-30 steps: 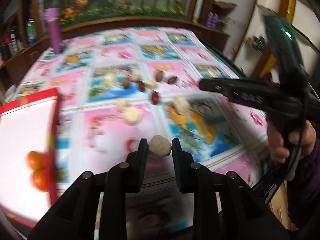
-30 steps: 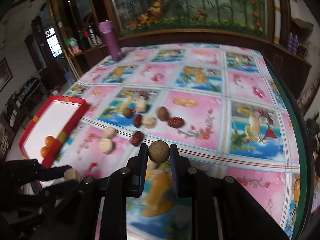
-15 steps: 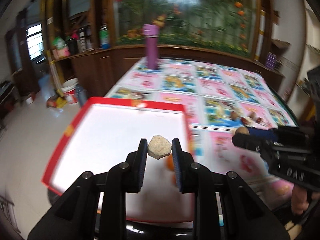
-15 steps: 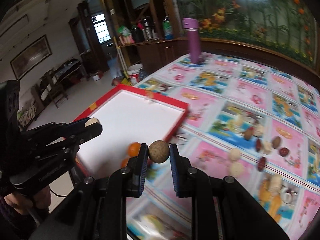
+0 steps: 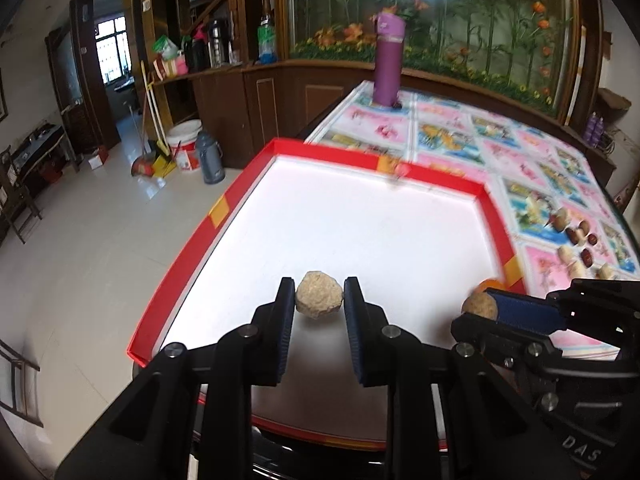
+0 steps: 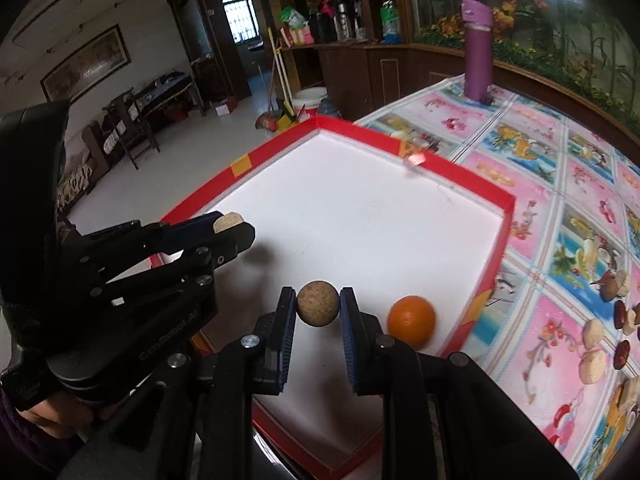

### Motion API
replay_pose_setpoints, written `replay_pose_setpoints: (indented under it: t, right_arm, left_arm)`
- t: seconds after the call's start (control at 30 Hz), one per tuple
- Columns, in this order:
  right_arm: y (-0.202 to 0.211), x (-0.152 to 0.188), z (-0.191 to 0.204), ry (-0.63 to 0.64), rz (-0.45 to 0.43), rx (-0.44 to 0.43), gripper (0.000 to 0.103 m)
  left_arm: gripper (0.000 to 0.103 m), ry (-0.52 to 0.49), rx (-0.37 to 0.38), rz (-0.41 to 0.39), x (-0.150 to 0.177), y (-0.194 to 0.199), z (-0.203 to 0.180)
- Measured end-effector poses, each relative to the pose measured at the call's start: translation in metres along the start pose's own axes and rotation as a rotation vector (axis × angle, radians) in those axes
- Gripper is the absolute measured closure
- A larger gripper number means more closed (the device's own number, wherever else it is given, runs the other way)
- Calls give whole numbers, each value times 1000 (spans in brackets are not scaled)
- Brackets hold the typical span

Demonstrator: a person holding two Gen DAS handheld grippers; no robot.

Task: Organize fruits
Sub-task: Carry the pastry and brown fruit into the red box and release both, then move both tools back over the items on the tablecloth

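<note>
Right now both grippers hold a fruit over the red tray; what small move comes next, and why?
Probably lower both and open. The left gripper pinches a pale fruit, the right gripper a brown fruit, both above the tray floor near the orange.

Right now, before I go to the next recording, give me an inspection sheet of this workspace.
Surface: table under a bright fruit-print cloth.
Job's things: red-rimmed white tray holding an orange; more fruits and nuts lie loose on the cloth.
Clutter: purple bottle upright at the table's far end.
Grippers: left claw shut on a rough pale fruit; right claw shut on a round brown fruit; both above the tray.
Cables: nothing seen.
Surroundings: tiled floor, white bucket, wooden cabinets, floral wall panel.
</note>
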State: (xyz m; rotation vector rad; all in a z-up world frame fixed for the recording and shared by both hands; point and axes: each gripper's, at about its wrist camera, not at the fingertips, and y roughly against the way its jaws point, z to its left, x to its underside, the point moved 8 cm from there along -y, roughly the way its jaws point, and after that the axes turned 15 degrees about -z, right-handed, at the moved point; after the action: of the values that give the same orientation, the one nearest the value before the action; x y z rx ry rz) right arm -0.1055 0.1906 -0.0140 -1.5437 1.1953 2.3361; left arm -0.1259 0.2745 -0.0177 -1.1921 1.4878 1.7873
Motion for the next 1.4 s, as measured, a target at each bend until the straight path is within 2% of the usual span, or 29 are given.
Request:
replay_pose_setpoints:
  t: [0.23, 0.63, 0.77, 0.93, 1.07, 1.23, 1.4]
  right_arm:
    - [-19, 14, 3, 9, 56, 19, 83]
    - [-20, 18, 2, 34, 68, 54, 81]
    - [-15, 18, 4, 40, 72, 40, 66]
    - [2, 8, -2, 41, 8, 42, 61]
    - [18, 2, -12, 20, -28, 50, 61]
    - [42, -7, -35, -22, -79, 81, 61]
    - [69, -12, -67, -65, -132, 124, 60]
  left_arm:
    - [76, 5, -14, 26, 9, -6, 9]
    - [76, -21, -74, 73, 21, -13, 13]
    - [74, -11, -89, 95, 22, -13, 16]
    - [41, -15, -128, 56, 12, -2, 17]
    - [36, -44, -143, 10, -3, 11, 11]
    - [23, -65, -147, -38, -21, 25, -5]
    - [21, -96, -134, -71, -35, 37, -27]
